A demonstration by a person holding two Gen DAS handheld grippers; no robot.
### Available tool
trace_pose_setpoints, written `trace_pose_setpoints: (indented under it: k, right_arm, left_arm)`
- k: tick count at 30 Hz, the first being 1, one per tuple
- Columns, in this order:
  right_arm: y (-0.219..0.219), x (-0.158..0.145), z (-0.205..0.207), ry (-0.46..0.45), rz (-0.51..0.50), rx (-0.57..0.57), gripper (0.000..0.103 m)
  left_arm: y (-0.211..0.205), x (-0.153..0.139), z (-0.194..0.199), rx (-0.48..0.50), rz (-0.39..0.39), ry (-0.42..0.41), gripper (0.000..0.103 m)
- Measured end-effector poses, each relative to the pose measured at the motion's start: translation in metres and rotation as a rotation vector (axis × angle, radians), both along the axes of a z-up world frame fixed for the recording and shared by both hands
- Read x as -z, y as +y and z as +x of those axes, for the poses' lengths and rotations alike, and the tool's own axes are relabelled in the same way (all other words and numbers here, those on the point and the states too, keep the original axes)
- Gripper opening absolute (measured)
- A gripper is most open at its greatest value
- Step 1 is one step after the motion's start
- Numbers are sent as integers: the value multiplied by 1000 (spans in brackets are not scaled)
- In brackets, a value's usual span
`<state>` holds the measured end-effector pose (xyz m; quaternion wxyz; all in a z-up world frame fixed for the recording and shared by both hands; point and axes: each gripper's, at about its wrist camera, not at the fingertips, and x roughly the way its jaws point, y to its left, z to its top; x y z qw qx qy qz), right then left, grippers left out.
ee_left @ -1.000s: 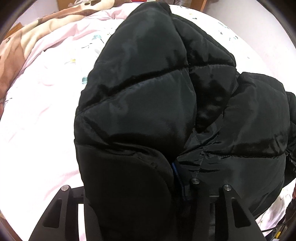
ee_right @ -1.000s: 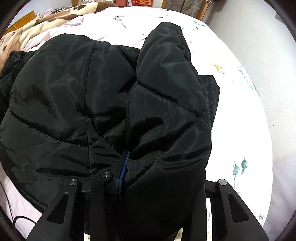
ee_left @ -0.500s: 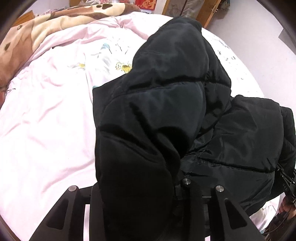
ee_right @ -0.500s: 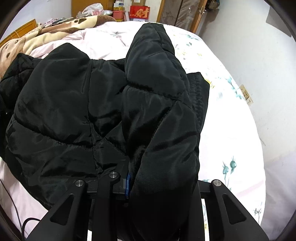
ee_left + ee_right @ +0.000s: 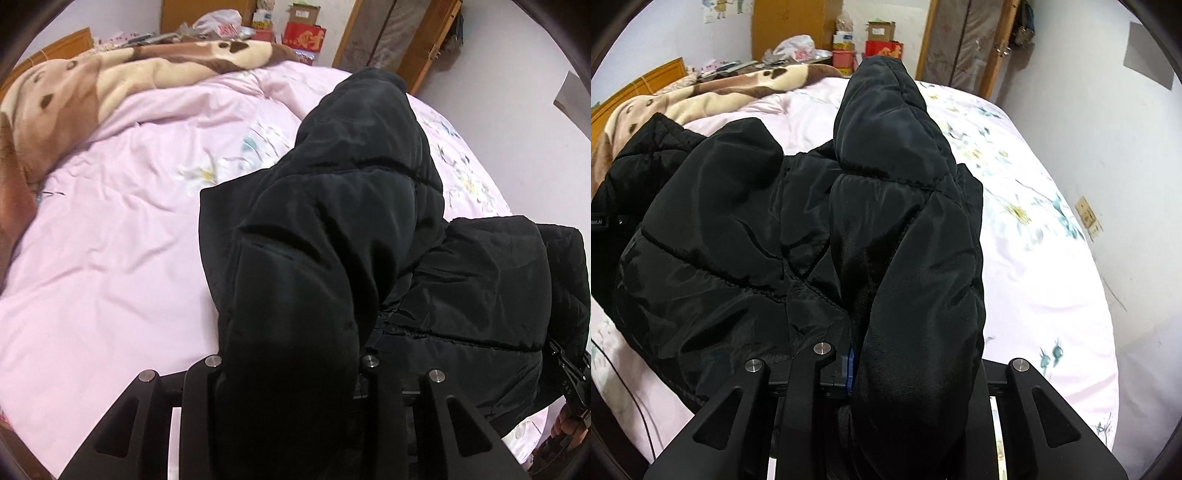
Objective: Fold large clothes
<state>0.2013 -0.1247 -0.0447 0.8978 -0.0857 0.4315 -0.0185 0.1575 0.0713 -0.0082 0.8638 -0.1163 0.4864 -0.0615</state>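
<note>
The black puffer jacket (image 5: 369, 236) hangs lifted above the pink bed (image 5: 110, 258), its length running away from both grippers; the left gripper (image 5: 291, 373) grips one corner, the right gripper (image 5: 912, 354) the other, its jaws closing on padding.

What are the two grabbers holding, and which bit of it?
Both hold the black puffy quilted jacket. The left gripper pinches one sleeve; the right gripper, jaws closing, pinches the other.

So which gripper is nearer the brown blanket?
Left. The left gripper grips the jacket on the blanket side; the right gripper, jaws closing on the jacket, is beyond it toward the wall.
</note>
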Motion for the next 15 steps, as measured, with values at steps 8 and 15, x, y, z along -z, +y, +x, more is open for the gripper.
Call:
trace_pose_setpoints:
  k: [8, 15]
  right_arm:
    - [35, -1, 17, -15, 21, -61, 24]
    - [84, 9, 40, -26, 39, -118, 22]
  left_arm:
    - [27, -24, -48, -68, 18, -26, 35]
    - [88, -13, -24, -144, 34, -35, 35]
